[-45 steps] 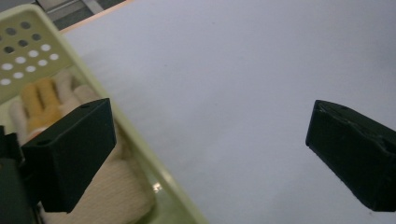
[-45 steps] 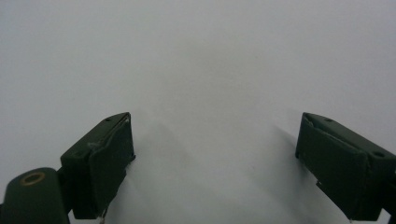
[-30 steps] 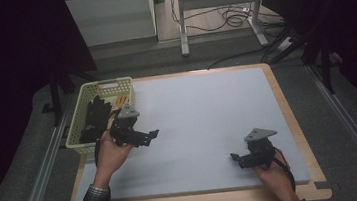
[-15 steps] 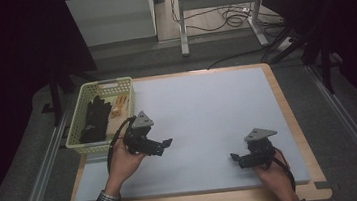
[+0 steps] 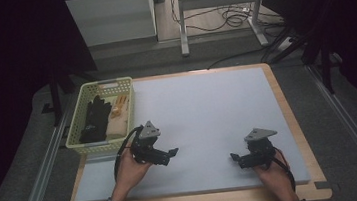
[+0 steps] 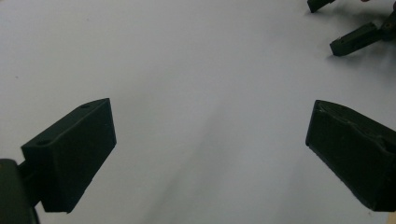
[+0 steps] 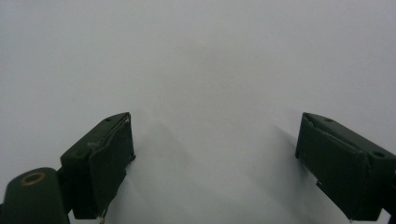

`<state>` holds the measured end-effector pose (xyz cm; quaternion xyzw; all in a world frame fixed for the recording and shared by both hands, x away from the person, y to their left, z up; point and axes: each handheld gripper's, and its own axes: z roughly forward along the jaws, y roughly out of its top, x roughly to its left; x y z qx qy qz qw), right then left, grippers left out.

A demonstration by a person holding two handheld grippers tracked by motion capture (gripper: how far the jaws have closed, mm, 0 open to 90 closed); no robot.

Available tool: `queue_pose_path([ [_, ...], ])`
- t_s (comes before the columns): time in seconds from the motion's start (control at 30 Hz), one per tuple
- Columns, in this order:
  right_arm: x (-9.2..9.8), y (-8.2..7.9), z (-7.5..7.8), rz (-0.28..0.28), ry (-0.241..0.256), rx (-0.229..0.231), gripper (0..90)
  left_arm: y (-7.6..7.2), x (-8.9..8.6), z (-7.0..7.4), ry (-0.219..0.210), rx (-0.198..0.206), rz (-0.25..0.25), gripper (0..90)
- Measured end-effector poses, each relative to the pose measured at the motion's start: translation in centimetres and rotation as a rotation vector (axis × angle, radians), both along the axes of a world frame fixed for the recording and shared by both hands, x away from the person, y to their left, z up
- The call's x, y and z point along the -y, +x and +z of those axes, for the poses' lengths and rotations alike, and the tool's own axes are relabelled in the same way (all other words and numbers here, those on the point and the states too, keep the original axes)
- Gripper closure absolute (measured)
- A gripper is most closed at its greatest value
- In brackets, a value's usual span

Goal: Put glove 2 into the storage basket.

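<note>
My left gripper (image 5: 172, 154) hovers over the white mat (image 5: 208, 112) near its front left, held by a hand with a plaid cuff; its jaws stand wide apart in the left gripper view (image 6: 210, 154) with only mat between them. My right gripper (image 5: 234, 157) rests low at the front right, pointing left, and it is open too, its jaws spread in the right gripper view (image 7: 215, 163) over bare mat. The right gripper's fingertips (image 6: 352, 39) appear far off at the top right of the left gripper view.
A pale yellow basket (image 5: 83, 145) sits at the table's left edge, holding a black glove (image 5: 93, 120) and a tan item (image 5: 118, 109). A wooden border (image 5: 288, 109) frames the mat. Behind the table are metal stand legs and cables (image 5: 230, 17) on the floor.
My left gripper has moved away from the basket, rightward and toward the front, out over the mat. The right gripper has stayed put.
</note>
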<state>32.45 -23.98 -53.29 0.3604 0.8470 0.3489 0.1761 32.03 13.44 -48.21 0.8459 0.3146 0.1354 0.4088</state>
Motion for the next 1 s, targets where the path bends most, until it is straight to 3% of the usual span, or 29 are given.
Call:
queue_pose_path([
  [0.67, 0.0, 0.0, 0.0, 0.000, 0.000, 0.002, 11.0, -0.8, -1.9, -4.2, 0.008, -0.051, 0.031, 1.9],
  [0.83, 0.0, 0.0, 0.0, 0.000, 0.000, 0.001, 11.0, -0.9, -2.5, -5.1, 0.022, -0.070, 0.040, 1.9],
  [1.0, 0.0, 0.0, 0.0, 0.000, 0.000, 0.001, 11.0, -0.9, -2.6, -6.1, 0.076, -0.084, 0.049, 1.9],
])
